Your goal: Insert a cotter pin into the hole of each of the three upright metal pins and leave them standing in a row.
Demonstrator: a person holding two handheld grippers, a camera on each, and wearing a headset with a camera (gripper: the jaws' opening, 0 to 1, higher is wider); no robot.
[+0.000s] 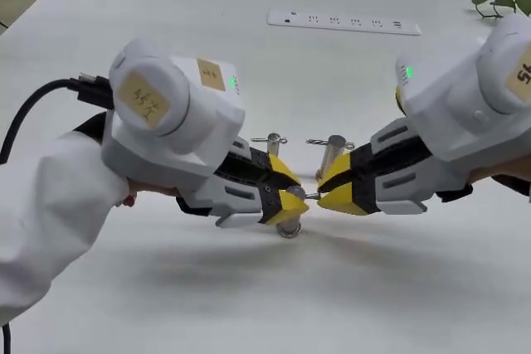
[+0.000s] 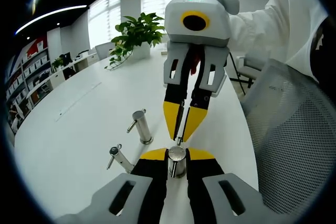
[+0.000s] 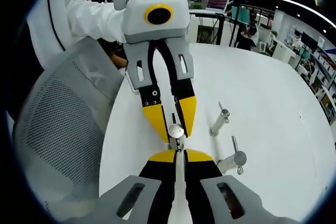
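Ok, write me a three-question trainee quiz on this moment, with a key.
1. True or false: the left gripper is shut on the nearest metal pin.
2. How many metal pins already carry a cotter pin through the hole?
3. The right gripper holds: A) a cotter pin; B) a screwdriver; C) nothing.

Key: 1 true. 2 two, the rear left pin and the rear right pin in the head view. 3 A.

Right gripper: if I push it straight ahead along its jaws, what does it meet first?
The metal pin clamped in the left gripper, directly ahead. The cotter pin held by the right gripper looks nearly at it, though depth is unclear.
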